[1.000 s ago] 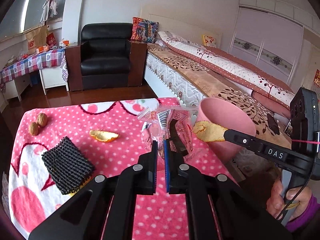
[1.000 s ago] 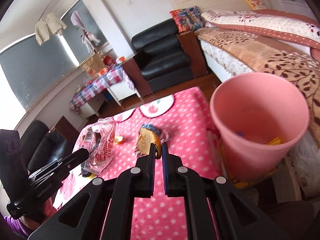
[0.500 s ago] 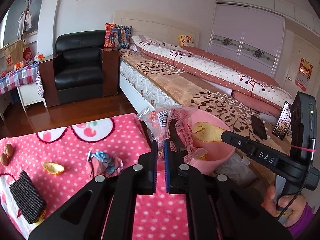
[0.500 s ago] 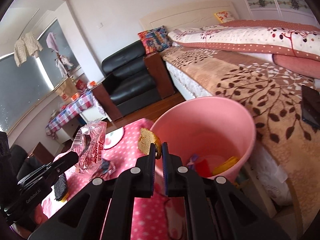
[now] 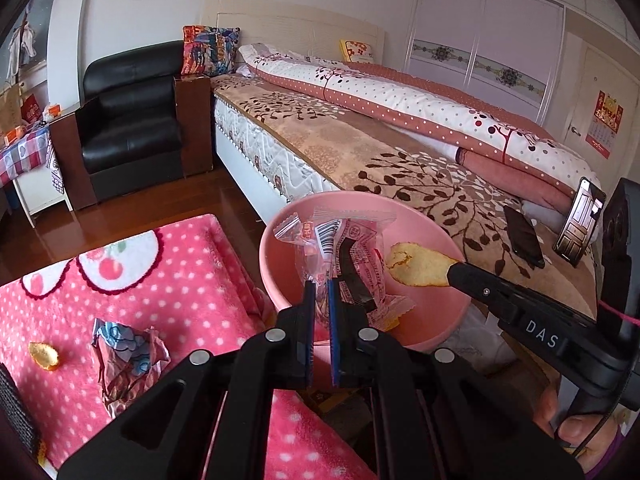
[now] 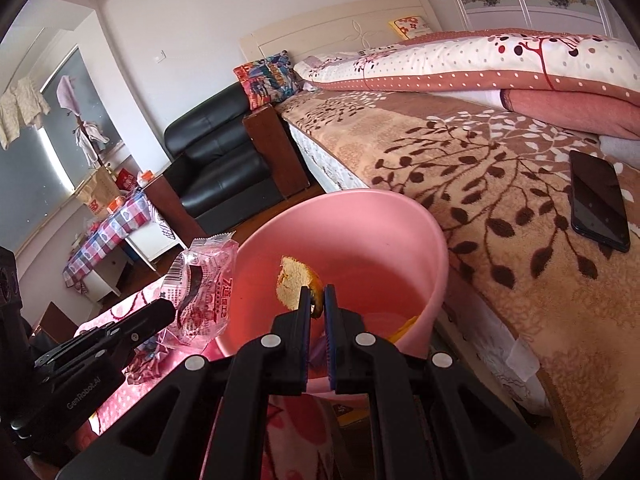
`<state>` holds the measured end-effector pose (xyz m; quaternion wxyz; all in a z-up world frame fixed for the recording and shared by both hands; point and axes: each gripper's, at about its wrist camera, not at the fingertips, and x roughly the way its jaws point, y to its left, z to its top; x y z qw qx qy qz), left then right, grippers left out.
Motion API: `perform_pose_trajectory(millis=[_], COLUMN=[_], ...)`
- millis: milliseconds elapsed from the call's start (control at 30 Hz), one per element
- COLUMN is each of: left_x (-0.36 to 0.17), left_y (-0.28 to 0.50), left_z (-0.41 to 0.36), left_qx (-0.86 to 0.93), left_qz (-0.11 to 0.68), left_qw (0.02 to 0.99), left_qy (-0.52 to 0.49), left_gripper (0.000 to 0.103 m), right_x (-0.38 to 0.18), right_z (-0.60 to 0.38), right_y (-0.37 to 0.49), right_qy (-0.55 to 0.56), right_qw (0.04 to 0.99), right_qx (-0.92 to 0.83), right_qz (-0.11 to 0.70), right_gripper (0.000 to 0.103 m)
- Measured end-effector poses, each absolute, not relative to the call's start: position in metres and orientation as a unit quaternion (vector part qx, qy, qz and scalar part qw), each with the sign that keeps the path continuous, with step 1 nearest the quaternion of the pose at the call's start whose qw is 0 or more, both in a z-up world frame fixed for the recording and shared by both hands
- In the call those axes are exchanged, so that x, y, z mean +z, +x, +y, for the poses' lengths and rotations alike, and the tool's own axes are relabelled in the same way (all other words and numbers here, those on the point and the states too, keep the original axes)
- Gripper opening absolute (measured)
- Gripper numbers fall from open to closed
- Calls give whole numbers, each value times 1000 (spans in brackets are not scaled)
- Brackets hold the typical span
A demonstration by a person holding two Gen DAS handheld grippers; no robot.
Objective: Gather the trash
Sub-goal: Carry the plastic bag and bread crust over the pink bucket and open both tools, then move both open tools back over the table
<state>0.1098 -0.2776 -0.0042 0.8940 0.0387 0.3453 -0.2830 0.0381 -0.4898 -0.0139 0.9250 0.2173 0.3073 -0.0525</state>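
A pink bin stands between the table, covered with a pink dotted cloth, and the bed, its mouth open and unobstructed. On the table lie a crumpled wrapper, a scrap of orange peel and, at the left edge, a dark knitted thing. A black phone rests on the bedspread, and a black armchair stands beyond the table by the wall. The left tool is clenched on a clear pink snack packet, holding it upright over the bin's near rim. The right tool is clenched on a piece of peel, which hangs above the bin's opening, just beside the packet but apart from it. Only the left wrist view shows the table litter, a second phone propped upright on the bed and the person's right hand on the handle. Only the right wrist view looks into the bin, where something yellow lies at the bottom; what else is down there is hidden by the tool.
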Motion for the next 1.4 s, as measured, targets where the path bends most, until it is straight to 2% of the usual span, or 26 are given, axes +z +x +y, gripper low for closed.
perform_pose_trajectory(millis=[233,400,500,533,667,933,1400], left_x=[-17,-17,-16,-15,-11,5,15], left_y=[118,120,120,119,116,102,72], left_z=[-286,-289,-290,-290,-289,-277,-220], left_qx=[-277,-285,-288,-289,-287,-282,-233], left_qz=[358,357,361,361,353,325,320], left_qw=[891,889,887,887,890,902,917], left_qy=[34,25,19,18,22,35,39], left_gripper=[6,18,30,31,31,31,31], right_x=[-24,-26,-25,-24,-22,-12,6], right_z=[-496,-498,-497,-496,-495,-482,-426], right_y=[41,42,41,40,38,30,14], right_qy=[220,220,220,220,217,214,193], right_qw=[921,921,921,922,923,927,931], right_qx=[-60,-61,-62,-62,-62,-47,6], right_qz=[315,317,315,314,312,306,308], right_gripper=[7,8,19,24,30,32,33])
